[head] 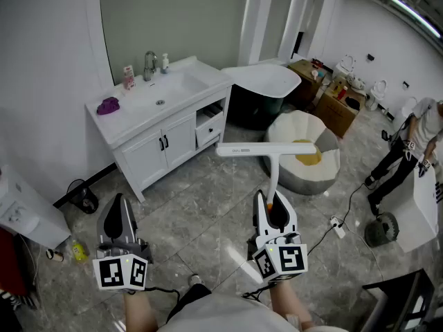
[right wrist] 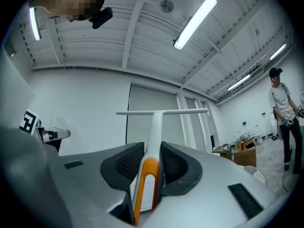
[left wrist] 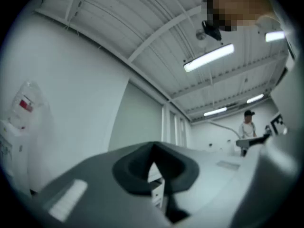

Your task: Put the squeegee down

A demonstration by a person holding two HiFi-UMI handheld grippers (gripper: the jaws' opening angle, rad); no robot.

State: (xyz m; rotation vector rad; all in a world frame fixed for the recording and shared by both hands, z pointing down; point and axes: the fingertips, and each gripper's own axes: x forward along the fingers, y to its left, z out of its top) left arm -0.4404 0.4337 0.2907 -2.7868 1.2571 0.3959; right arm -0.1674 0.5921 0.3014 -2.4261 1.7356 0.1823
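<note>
Left tool [left wrist: 153, 156] jaws together, empty; ceiling light [left wrist: 209, 57] overhead.

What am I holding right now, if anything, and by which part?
The right gripper holds the squeegee by the orange-trimmed end of its handle. The left gripper is shut with nothing in it.

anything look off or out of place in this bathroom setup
One drawer of the white vanity stands pulled out while the doors beside it are shut. A purple cloth lies crumpled on the countertop, left of the basin. Nothing else stands out.
</note>
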